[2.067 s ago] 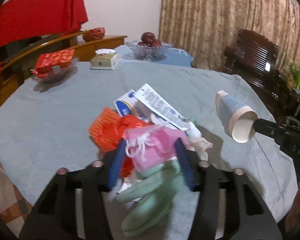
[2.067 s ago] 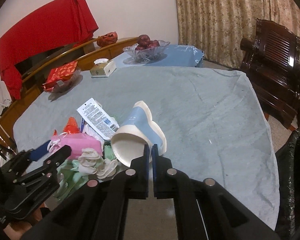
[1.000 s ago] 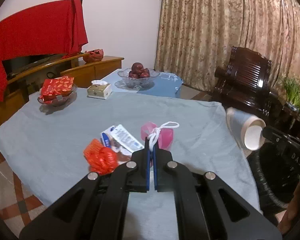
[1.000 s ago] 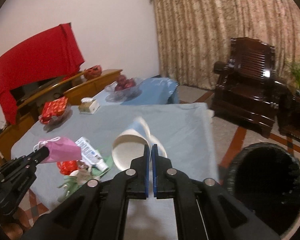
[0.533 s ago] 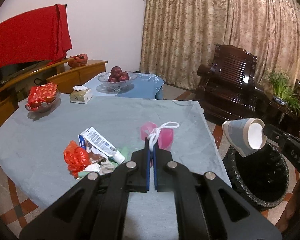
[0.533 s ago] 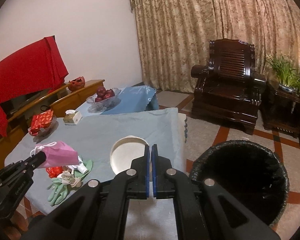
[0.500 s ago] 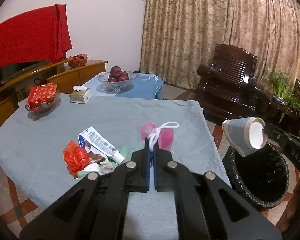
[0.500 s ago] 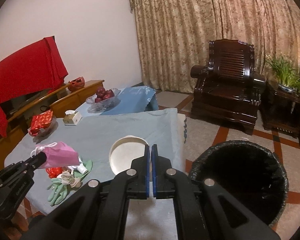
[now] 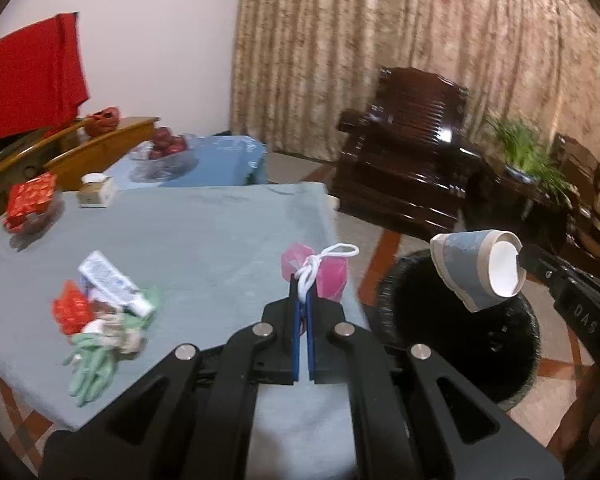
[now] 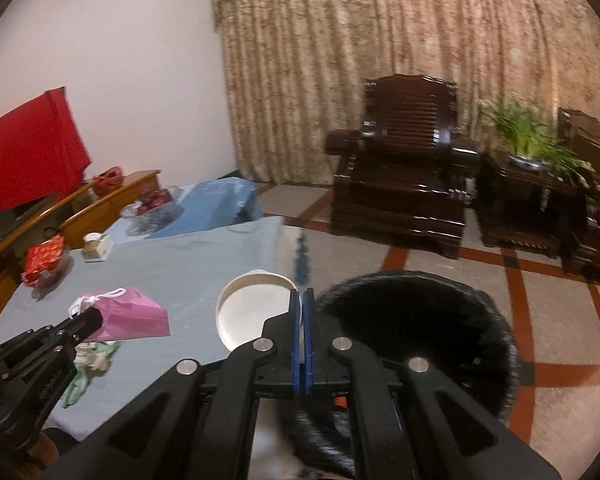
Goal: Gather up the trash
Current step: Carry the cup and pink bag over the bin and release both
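1. The left gripper [image 9: 303,280] is clamped on the white cord of a pink bag [image 9: 328,276], which is held in the air above the near right corner of the table [image 9: 220,232]
2. In the right wrist view the same bag [image 10: 132,316] is seen hanging from the tip of the left gripper [image 10: 88,320], above the table [image 10: 188,264]
3. The right gripper [image 10: 303,296] is closed on the rim of a paper cup [image 10: 252,312], whose white inside is turned toward the camera
4. In the left wrist view the cup [image 9: 476,268] is seen lying sideways in the air, blue outside, held at its rim by the right gripper [image 9: 522,258], above the far rim of the bin [image 9: 452,320]
5. The black-lined bin [image 10: 420,328] is stood on the tiled floor just beside the table's right edge
6. A heap of trash is left on the table near its left front edge: a red wrapper [image 9: 70,310], a white printed tube [image 9: 112,282] and green gloves [image 9: 92,368], all touching
7. At the far side of the table a tissue box [image 9: 94,192] and a dish with a red packet [image 9: 30,204] are seen, well apart from the heap
8. A dark wooden armchair [image 10: 400,176] is stood in front of the curtain [image 10: 380,60]
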Demonstrator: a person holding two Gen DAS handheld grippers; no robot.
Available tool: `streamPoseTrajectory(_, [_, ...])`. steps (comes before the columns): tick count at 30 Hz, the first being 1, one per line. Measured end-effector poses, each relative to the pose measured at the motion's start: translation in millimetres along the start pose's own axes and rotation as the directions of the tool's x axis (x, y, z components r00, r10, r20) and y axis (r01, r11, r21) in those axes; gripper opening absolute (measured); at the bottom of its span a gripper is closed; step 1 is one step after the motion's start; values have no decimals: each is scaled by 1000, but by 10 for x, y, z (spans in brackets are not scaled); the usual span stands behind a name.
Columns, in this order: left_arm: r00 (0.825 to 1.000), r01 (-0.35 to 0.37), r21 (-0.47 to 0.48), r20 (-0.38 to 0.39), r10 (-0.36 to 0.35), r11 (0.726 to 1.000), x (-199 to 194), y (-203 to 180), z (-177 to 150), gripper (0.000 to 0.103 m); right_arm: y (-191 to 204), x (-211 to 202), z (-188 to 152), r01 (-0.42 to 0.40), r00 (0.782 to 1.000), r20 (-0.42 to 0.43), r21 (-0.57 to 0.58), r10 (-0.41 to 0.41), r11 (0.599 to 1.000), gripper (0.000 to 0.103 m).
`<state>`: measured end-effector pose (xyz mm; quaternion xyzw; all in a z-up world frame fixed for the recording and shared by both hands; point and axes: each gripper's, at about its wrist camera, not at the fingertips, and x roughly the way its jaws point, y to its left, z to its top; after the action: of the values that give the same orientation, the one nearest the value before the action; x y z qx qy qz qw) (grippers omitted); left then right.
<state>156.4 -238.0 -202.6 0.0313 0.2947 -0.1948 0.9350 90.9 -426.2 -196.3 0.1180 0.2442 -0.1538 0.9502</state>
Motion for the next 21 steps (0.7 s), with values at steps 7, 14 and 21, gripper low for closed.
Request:
streamPoseTrajectory(7, [991,91,52,-105,-85,994,384,-720,-103,2,-631,124,-175,94,993,-71,46,-90,995,2])
streamPoseTrajectory(14, [964,144,95,-240,-118,985,914,-1208,-238,2,-1187,571,-414,175,961,-234,97,-148,980,2])
streamPoseTrajectory(21, [911,183,96,-392,-132,978,1449,-1503,-434,2,-1526,914,-621,221,925,-337,109,-173,969,2])
